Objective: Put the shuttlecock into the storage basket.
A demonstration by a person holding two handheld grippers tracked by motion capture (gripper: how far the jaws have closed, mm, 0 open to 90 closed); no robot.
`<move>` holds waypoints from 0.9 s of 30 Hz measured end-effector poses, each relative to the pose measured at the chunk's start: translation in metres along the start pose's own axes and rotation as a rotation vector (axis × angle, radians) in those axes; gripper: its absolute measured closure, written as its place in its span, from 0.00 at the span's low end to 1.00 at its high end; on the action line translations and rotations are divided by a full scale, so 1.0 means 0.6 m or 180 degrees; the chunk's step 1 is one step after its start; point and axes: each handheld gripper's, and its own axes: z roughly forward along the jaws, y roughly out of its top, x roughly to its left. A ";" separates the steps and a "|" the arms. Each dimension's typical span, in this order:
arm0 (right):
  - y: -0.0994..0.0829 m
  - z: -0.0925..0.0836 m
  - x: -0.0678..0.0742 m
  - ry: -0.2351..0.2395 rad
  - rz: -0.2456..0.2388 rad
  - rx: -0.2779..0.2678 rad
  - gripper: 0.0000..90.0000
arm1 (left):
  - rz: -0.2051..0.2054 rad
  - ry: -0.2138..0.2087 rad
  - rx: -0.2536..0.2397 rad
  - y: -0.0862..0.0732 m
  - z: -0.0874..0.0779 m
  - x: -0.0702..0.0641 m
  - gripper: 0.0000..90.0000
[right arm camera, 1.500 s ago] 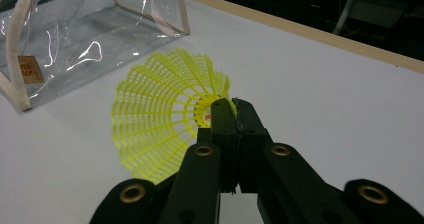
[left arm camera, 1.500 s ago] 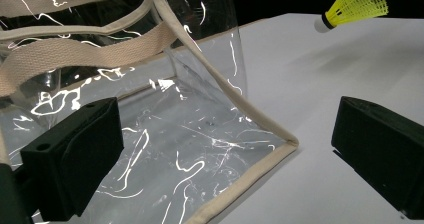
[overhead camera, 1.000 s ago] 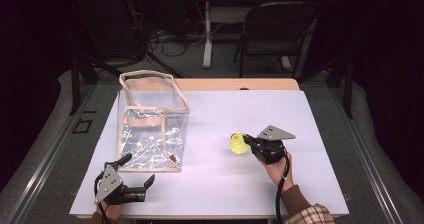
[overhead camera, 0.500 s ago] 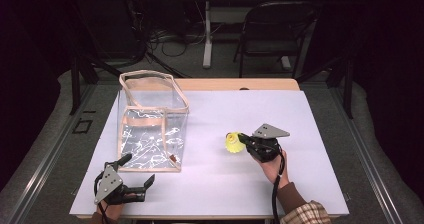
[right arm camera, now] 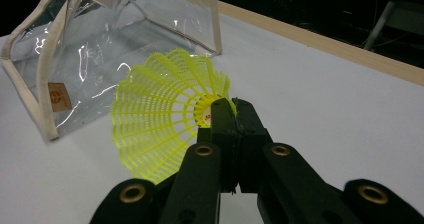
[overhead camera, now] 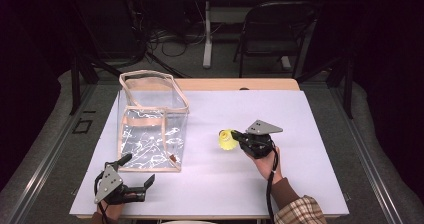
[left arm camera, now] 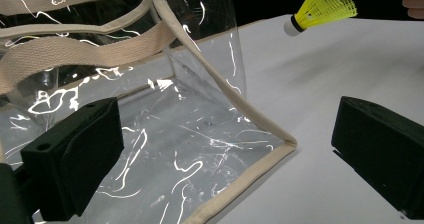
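Observation:
A yellow plastic shuttlecock [overhead camera: 226,138] hangs a little above the white table, its white cork [left arm camera: 290,26] pointing toward the bag. My right gripper [overhead camera: 236,136] is shut on the edge of its mesh skirt [right arm camera: 160,114]; the jaws meet at the rim in the right gripper view [right arm camera: 232,109]. A clear plastic tote bag [overhead camera: 150,124] with beige trim stands upright at the left. My left gripper [overhead camera: 137,170] rests open near the table's front left, its jaws [left arm camera: 225,119] wide apart on either side of the bag's near bottom corner [left arm camera: 285,145], nothing pressed between them.
The white tabletop [overhead camera: 300,114] has a wooden strip [overhead camera: 240,84] along its far edge. A folding chair [overhead camera: 280,29] and cables lie on the floor beyond. The bag's mouth [overhead camera: 147,81] faces up.
My right gripper has carried the shuttlecock a little to the left, toward the bag. The left gripper has stayed where it was.

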 end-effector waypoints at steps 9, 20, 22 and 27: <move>0.008 0.015 0.006 0.0109 -0.0013 -0.0002 0.99 | 0.0015 -0.0008 0.0001 0.000 0.001 0.001 0.00; 0.016 0.025 0.009 0.0189 -0.0031 -0.0004 0.99 | 0.0025 -0.0008 0.0007 0.000 0.001 0.001 0.00; 0.019 0.027 0.010 0.0201 -0.0032 -0.0003 0.99 | 0.0028 -0.0013 0.0014 0.000 0.001 0.000 0.00; 0.027 0.032 0.013 0.0226 -0.0057 -0.0021 0.99 | 0.0038 -0.0006 0.0013 0.000 0.000 0.000 0.00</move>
